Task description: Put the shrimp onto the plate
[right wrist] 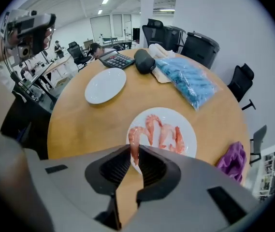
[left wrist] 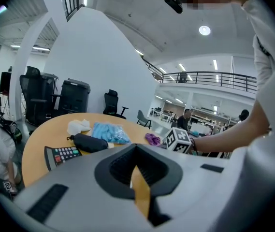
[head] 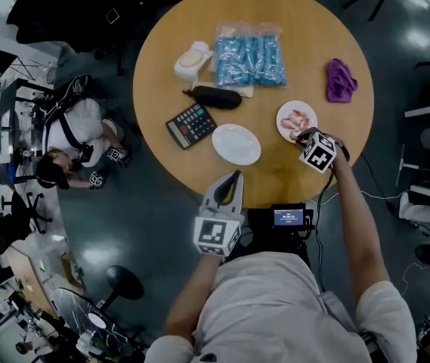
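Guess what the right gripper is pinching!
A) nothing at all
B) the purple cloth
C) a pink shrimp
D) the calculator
C: in the right gripper view, the right gripper has its jaws closed on a pink shrimp, at the edge of the plate that holds the other shrimps.

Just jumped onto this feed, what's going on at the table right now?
The person's right gripper is shut on one shrimp, pinched by one end over the near edge of the small plate, where more shrimp lie. The second plate, toward the table's middle, is bare. The left gripper is shut and empty, near the table's edge.
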A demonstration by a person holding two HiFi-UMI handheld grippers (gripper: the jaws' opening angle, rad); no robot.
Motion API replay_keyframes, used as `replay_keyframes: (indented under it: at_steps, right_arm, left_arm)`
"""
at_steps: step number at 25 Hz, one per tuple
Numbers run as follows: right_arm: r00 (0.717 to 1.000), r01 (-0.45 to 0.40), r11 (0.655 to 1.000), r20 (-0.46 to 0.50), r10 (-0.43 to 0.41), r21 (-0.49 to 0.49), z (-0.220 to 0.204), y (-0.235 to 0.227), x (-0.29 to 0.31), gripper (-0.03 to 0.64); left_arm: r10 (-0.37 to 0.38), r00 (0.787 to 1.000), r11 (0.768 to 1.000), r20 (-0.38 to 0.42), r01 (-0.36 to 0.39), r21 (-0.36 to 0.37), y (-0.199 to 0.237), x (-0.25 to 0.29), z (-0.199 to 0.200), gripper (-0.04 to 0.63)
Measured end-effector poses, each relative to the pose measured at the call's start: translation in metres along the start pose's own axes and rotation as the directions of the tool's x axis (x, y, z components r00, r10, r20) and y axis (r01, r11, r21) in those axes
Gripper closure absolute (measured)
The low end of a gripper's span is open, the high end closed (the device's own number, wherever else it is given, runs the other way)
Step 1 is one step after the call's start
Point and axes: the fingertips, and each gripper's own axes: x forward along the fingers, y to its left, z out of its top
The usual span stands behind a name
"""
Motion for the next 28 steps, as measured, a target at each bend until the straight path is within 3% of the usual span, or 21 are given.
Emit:
replay_keyframes:
  at_steps: [10,15,19,22,23,25,27,28]
  right_arm:
    - [0.985,-0.165,0.986,-0.058,0.163,-0.032,-0.009,-0.012,0.016,0.557]
    - [0.979,-0.196,0.98,-0.052,0.195,-0.016,-0.013,-0.008,0.01,0.536]
    - [0.989,-0.148,0.989,-0.015,0.148,-0.001,-0.023,-0.017,0.006,0.523]
    - [0.993,-0.018,0.999,0.116,0.012,0.049,-0.015,-0.034,-0.031,0.527]
    - [0.978,0.037,0.995,0.201,-0.054,0.088,-0.007,-0.037,-0.05,0.54]
    - [0.906,0.12,0.966,0.373,-0.2,0.227,0.006,-0.036,-0.095,0.568]
    - [0.778,0.124,0.906,0.528,-0.342,0.405,0.016,-0.023,-0.144,0.577]
    - [0.692,0.094,0.864,0.591,-0.414,0.495,0.021,-0.014,-0.17,0.581]
  left_arm:
    - [0.087,0.996,0.996,-0.006,-0.087,0.006,-0.015,0.006,-0.002,0.588]
    - [0.121,0.993,0.993,0.003,-0.121,0.004,-0.018,-0.001,-0.001,0.588]
    - [0.135,0.991,0.991,0.007,-0.136,0.006,-0.021,-0.005,-0.002,0.588]
    - [0.134,0.991,0.991,0.015,-0.134,0.019,-0.024,-0.011,-0.001,0.588]
    - [0.129,0.991,0.991,0.017,-0.13,0.025,-0.024,-0.013,-0.002,0.588]
    - [0.112,0.994,0.993,0.016,-0.112,0.031,-0.026,-0.019,-0.005,0.588]
    - [0.086,0.996,0.996,0.022,-0.087,0.036,-0.029,-0.025,-0.005,0.588]
    - [0.072,0.997,0.996,0.031,-0.074,0.044,-0.031,-0.029,-0.001,0.588]
